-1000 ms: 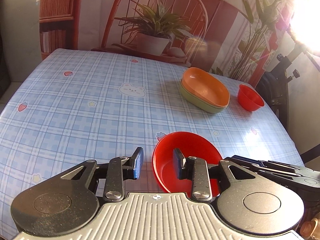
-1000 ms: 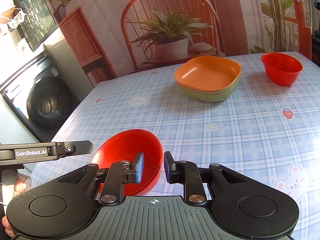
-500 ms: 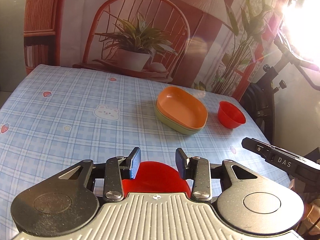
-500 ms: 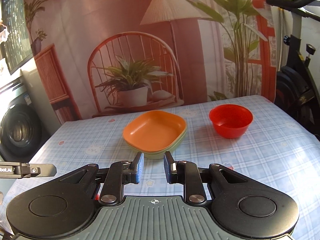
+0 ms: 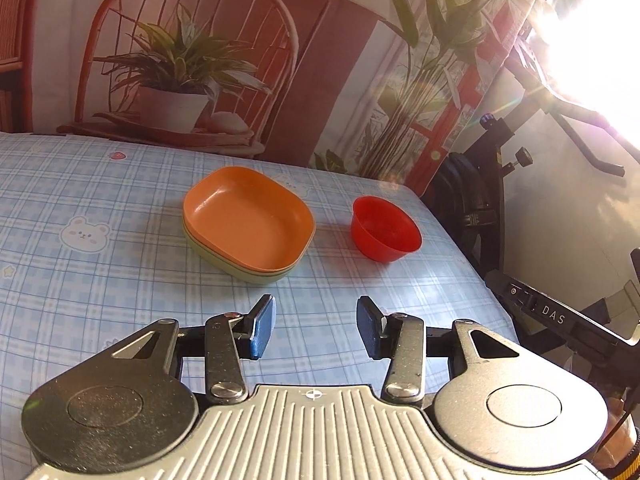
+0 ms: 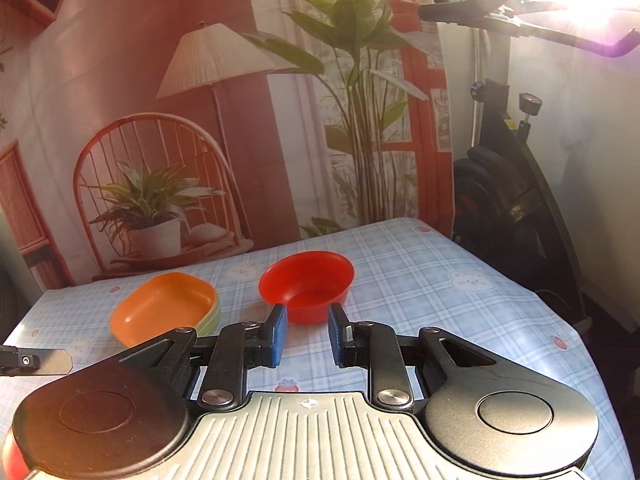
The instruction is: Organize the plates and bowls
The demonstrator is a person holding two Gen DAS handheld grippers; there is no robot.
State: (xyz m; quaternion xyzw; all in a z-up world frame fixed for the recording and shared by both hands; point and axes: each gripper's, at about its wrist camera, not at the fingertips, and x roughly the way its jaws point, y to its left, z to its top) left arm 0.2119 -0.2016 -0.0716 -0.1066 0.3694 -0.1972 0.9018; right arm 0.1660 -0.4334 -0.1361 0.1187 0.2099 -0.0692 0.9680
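An orange plate (image 5: 248,218) sits nested on a green plate (image 5: 224,266) at the far middle of the table. A small red bowl (image 5: 386,229) stands to its right. My left gripper (image 5: 316,326) is open and empty, above the cloth in front of the plates. My right gripper (image 6: 306,334) is open and empty, just short of the red bowl (image 6: 307,286), with the orange plate (image 6: 164,308) to its left. A red edge (image 6: 12,464) shows at the bottom left of the right wrist view.
The table wears a blue checked cloth (image 5: 80,208) with bear and strawberry prints. An exercise bike (image 6: 516,184) stands past the table's right edge. A printed backdrop (image 5: 192,60) hangs behind the table.
Both grippers have risen and turned toward the far right. The large red bowl near them has dropped out of the left wrist view. The right gripper's fingers have opened a little wider.
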